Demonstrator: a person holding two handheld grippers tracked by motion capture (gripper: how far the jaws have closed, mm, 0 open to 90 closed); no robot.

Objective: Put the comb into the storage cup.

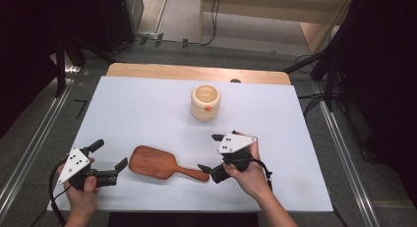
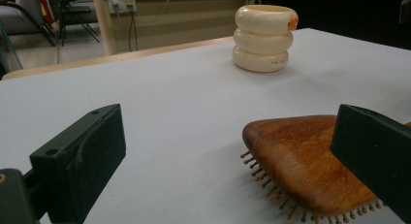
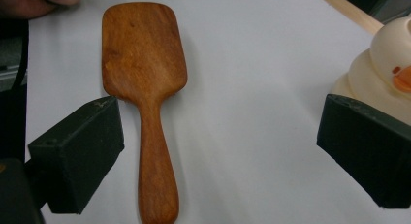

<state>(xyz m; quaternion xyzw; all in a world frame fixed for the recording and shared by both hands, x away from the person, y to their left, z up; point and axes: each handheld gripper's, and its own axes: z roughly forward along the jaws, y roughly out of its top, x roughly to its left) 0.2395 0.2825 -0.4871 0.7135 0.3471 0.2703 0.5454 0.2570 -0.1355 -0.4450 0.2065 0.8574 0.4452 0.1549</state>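
Left gripper (image 1: 109, 156): jaws spread wide, holding nothing, just beside the brush head.
Right gripper (image 1: 210, 152): jaws spread wide, empty, near the handle tip.
Wooden paddle hairbrush (image 1: 160, 164): lies bristles down on the white tabletop (image 1: 137, 109), between both grippers.
Cream ringed cup (image 1: 205, 102): upright, well behind the brush.

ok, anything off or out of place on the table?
Nothing stands out. The brush lies flat, bristles down, between the open left gripper and open right gripper. The cup stands upright behind it. No spills or damage that I can see.
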